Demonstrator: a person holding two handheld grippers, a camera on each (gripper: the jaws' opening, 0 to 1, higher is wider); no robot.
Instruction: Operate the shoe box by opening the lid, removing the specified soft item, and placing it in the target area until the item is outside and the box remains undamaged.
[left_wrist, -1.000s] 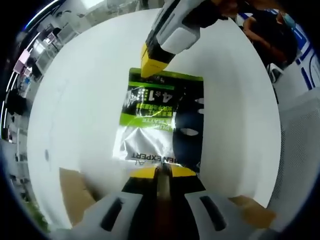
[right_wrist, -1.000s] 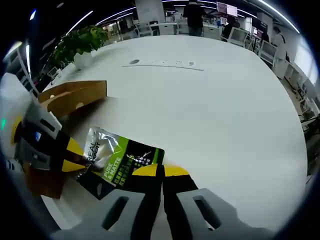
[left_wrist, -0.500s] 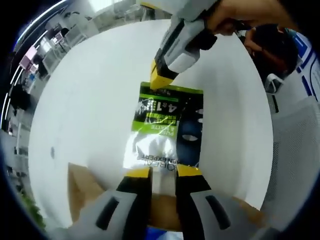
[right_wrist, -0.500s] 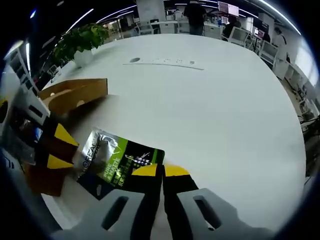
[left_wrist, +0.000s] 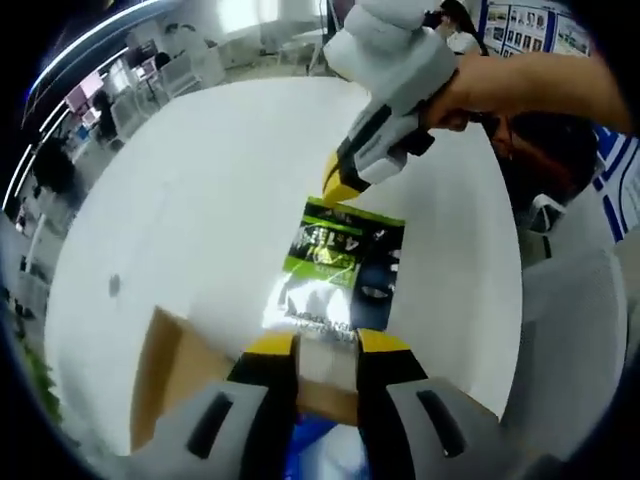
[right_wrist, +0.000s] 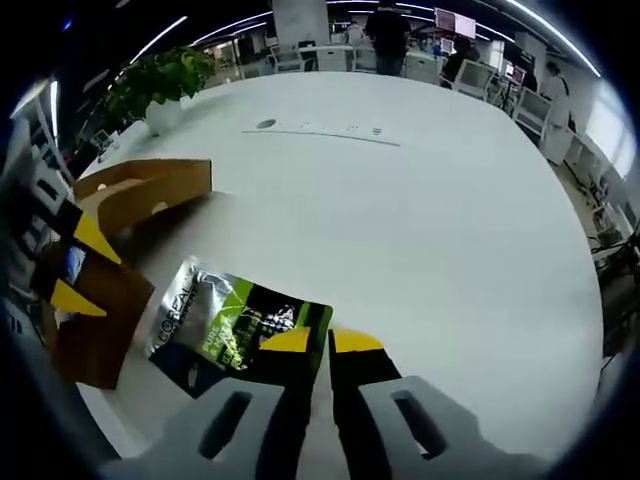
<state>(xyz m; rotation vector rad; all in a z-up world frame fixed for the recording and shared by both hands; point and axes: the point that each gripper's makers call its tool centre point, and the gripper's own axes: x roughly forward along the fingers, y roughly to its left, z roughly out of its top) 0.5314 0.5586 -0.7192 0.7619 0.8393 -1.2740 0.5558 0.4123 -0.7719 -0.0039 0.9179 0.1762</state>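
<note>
Left gripper view: the packet (left_wrist: 338, 268) lies flat on the white worktop (left_wrist: 200, 190) beside the cardboard box (left_wrist: 170, 365). Left claw (left_wrist: 325, 343) gapes apart, holding nothing; right claw (right_wrist: 310, 340) pinches the packet's green edge.

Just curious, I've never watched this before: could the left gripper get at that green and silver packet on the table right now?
Probably yes. The left gripper is open, and the packet lies flat on the white table just ahead of its jaws, with nothing between them.
</note>
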